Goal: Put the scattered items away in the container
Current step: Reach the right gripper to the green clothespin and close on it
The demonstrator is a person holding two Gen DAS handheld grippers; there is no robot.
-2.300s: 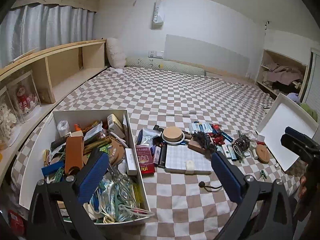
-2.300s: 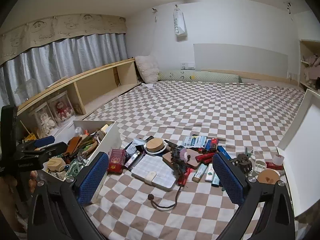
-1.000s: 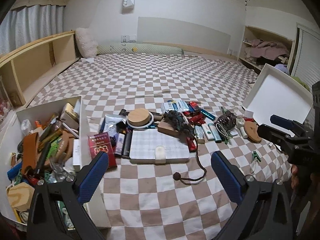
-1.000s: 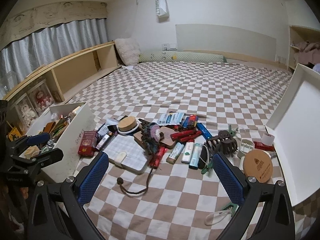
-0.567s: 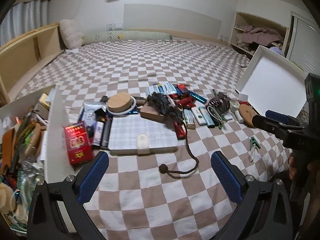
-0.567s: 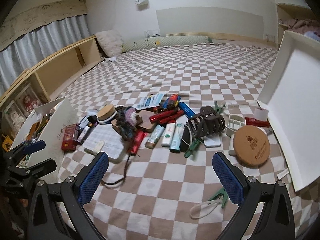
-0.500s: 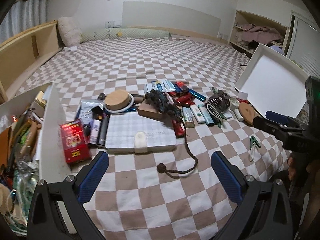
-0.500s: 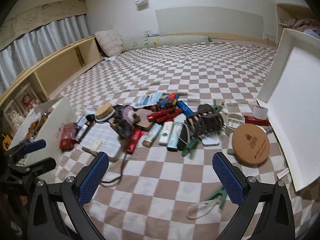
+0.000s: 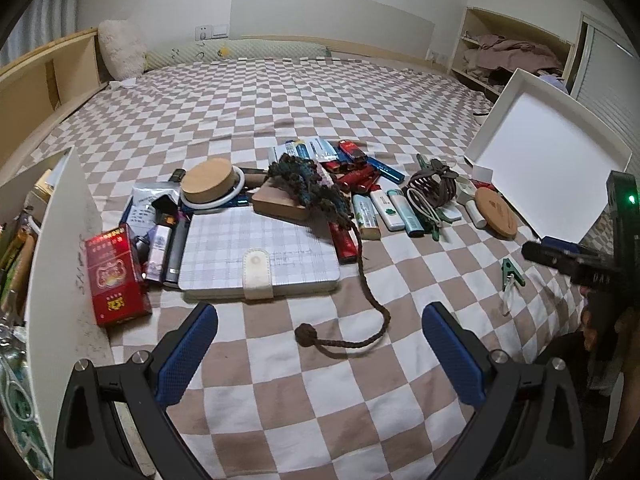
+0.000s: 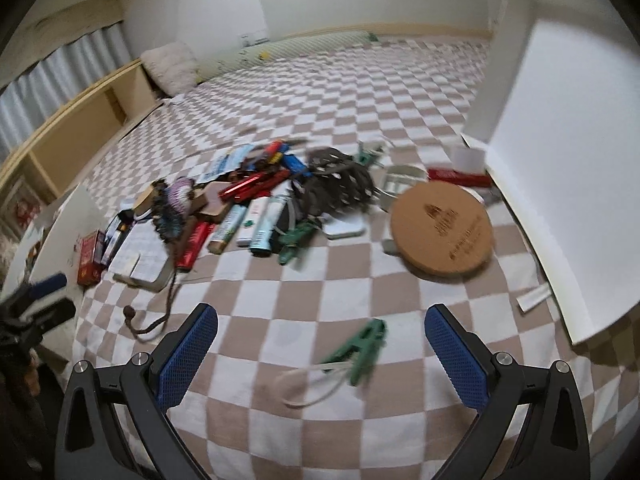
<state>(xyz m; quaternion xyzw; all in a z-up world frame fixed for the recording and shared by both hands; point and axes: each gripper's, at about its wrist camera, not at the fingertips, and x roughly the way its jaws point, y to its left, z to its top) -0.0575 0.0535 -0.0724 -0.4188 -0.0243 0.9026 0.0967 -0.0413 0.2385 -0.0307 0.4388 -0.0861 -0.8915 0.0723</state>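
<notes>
Both hand-held grippers spread wide, holding nothing.
Left hand-held gripper [image 9: 320, 344] over the bed near a plaid case [image 9: 256, 246]; right hand-held gripper [image 10: 322, 346] around a green clip [image 10: 362, 350]. White container [image 9: 60, 248] far left, clutter beside it.

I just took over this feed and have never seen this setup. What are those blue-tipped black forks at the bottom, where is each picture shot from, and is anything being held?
Each picture comes from a fisheye camera on a handheld two-finger gripper; a person carries one in each hand. The forks are the fingers: left gripper, right gripper. Both are open and hold nothing. On the checked bed cover lies a scatter of small things: a plaid case, a red box, a braided cord, a round cork coaster and a green clip just ahead of the right gripper. The white container, already partly filled, stands at the left.
</notes>
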